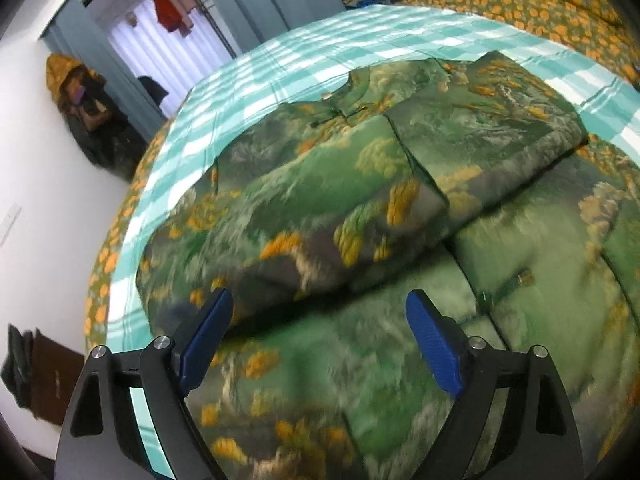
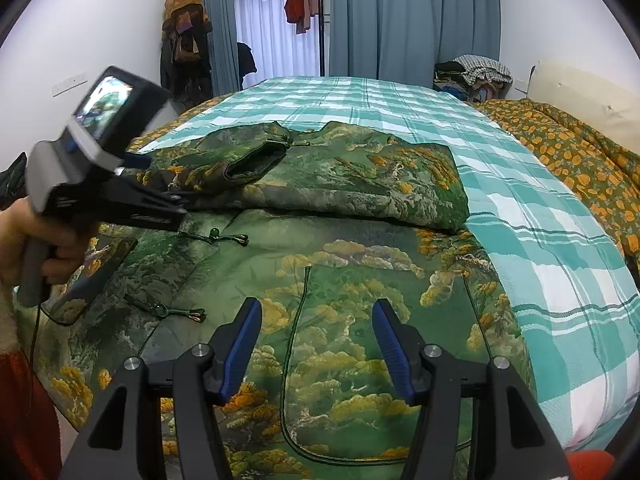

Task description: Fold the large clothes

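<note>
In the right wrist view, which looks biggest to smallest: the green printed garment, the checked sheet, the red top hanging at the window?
1. Green printed garment, though it lies nearest the camera.
2. Checked sheet.
3. Red top, far off.

The green landscape-print jacket point(image 2: 352, 280) looks like smooth woven cloth with a faint satin sheen, edged in dark cord piping. It lies on a matt teal-and-white checked cotton sheet point(image 2: 540, 216). Each gripper has matt black plastic arms, bright metal pivot pins and ribbed blue pads point(image 2: 390, 344)
</note>
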`<state>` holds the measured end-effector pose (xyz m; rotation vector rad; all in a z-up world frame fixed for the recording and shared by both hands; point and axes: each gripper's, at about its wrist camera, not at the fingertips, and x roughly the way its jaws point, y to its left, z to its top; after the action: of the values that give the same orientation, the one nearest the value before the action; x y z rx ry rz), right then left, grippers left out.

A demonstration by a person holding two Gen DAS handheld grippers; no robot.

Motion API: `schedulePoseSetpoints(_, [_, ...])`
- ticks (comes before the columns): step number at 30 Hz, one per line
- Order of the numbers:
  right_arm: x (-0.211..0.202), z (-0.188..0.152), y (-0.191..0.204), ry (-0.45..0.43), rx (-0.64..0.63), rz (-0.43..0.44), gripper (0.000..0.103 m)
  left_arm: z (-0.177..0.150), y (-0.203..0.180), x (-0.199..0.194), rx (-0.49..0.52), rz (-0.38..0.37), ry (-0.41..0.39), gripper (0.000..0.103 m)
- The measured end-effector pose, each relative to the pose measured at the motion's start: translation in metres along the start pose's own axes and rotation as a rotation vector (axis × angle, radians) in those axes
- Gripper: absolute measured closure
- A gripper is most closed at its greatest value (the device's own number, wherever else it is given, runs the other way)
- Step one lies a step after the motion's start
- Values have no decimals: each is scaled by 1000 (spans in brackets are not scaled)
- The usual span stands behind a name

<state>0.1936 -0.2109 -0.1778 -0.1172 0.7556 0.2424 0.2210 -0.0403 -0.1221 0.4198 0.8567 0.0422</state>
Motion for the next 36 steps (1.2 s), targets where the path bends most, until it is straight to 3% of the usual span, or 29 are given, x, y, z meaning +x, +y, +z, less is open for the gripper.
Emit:
schedulePoseSetpoints(9, [6,-3,6,20,-19,-2,44,-51,45,-30,-96,33,1,11])
schedulePoseSetpoints(17, [8,-5,15,43,-46,11,44,-90,85,-42,-267,51,14,7])
schedulePoseSetpoints(20, [8,7,1,48,32,32,44,-103,100,-39,-338,64,31,7])
schedulePoseSetpoints(24, [14,35,-34,46,226,69,44,-116,120,-32,-442,56,44,7])
schedulePoseSetpoints(29, [44,79,-42,89,387,200,44,-126,135,-24,-512,41,50,7])
schedulePoseSetpoints(32, [78,102,-22,149,436,331,44,-130,137,-22,-525,36,54,7])
schedulePoseSetpoints(36, [136,119,16,257,468,431,44,-134,138,-22,-531,33,56,7])
